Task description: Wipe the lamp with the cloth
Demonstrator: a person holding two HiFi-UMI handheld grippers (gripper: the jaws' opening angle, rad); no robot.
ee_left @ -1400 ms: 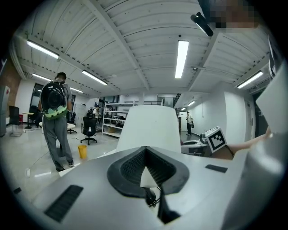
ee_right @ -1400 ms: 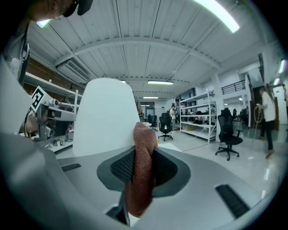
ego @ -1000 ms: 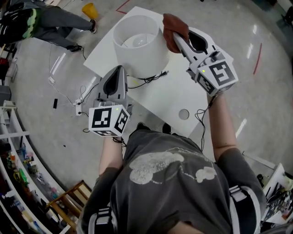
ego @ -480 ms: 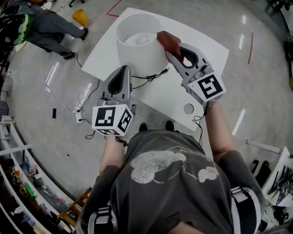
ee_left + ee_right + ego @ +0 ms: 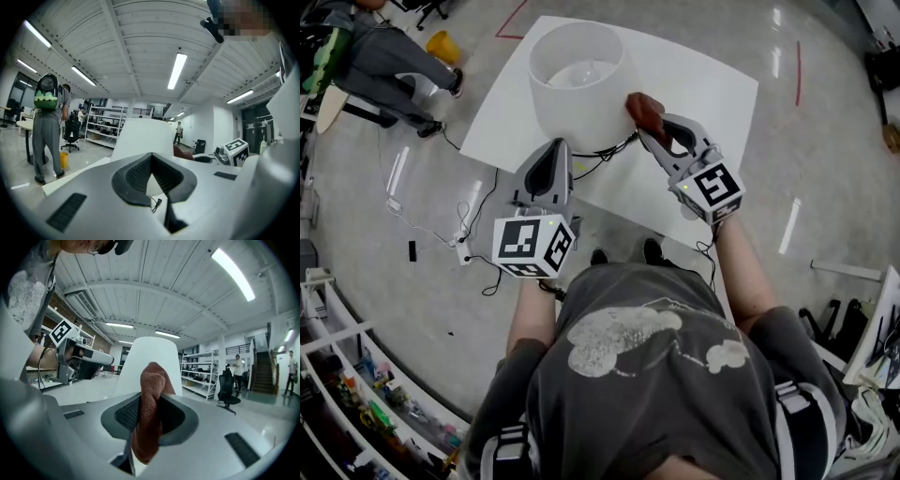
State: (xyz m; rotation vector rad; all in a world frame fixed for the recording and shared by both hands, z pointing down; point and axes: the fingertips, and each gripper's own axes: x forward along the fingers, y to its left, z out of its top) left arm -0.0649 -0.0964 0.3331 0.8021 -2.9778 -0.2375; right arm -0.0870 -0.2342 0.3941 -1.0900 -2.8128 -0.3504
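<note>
A lamp with a white drum shade [image 5: 578, 84] stands on the white table [image 5: 712, 89]. My right gripper [image 5: 651, 131] is shut on a brown cloth [image 5: 643, 108], which touches the shade's lower right side. In the right gripper view the cloth [image 5: 151, 404] hangs folded between the jaws, with the shade [image 5: 152, 359] right behind it. My left gripper [image 5: 558, 148] is shut with nothing in it and points at the foot of the lamp. In the left gripper view its tips [image 5: 151, 158] meet in front of the shade [image 5: 140, 138].
A black cable [image 5: 602, 157] runs from the lamp across the table toward its near edge. On the floor to the left lie more cables and a power strip [image 5: 461, 246]. A person [image 5: 384, 56] and a yellow bucket [image 5: 442, 45] are at the far left.
My right gripper has carried the cloth down the shade's right side, from near the rim to its lower edge. The left gripper has stayed by the foot of the lamp.
</note>
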